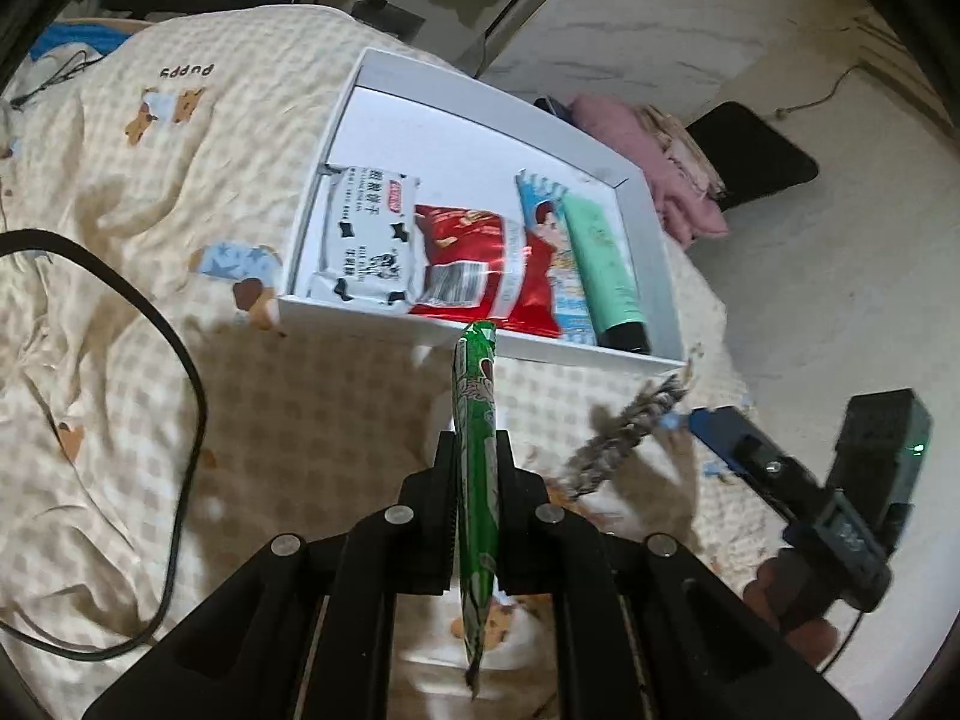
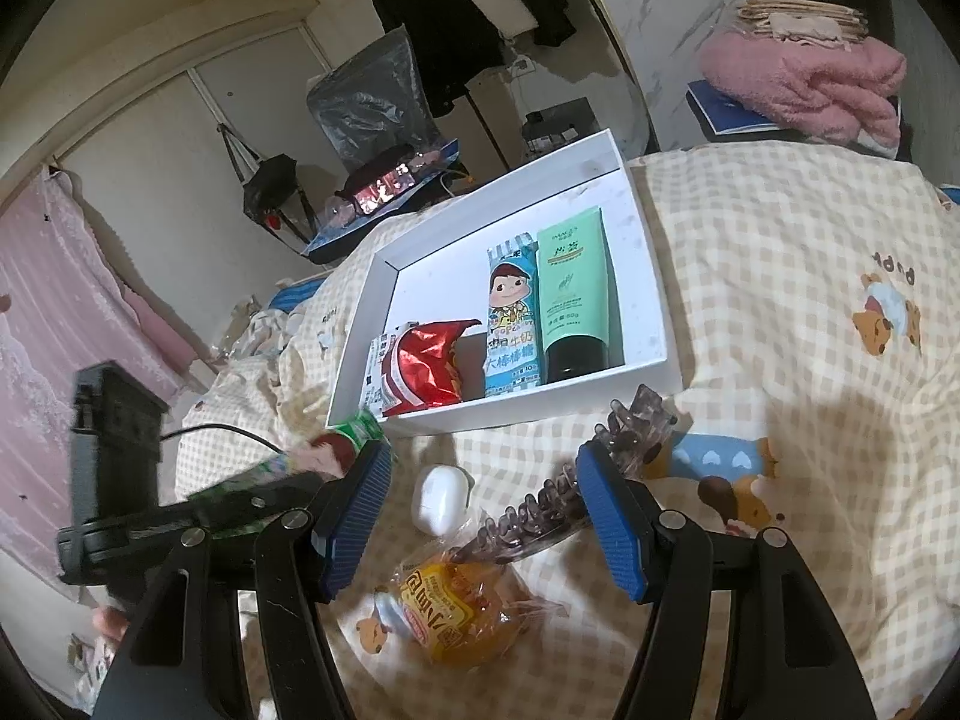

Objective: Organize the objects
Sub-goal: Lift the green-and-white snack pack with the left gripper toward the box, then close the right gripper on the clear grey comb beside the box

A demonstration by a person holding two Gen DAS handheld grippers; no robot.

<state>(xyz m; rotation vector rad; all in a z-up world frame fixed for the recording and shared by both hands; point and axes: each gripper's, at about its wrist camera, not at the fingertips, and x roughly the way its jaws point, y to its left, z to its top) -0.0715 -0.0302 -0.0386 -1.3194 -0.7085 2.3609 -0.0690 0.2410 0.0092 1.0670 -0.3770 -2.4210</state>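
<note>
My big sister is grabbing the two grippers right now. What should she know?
Left gripper: shut on the green snack stick, near the white box.
Right gripper: open, holding nothing, above the bedspread.
In the box: white packet, red bag, blue candy pack, green tube.
Left on the bed: hair claw, white case, orange bun pack.

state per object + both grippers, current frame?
Left gripper: shut on long green snack packet.
Right gripper: open, over translucent grey hair claw clip.
White shallow cardboard box: open, four items inside.
Mint green tube: capped, flat.
Orange wrapped bun: sealed, outside box.
</note>
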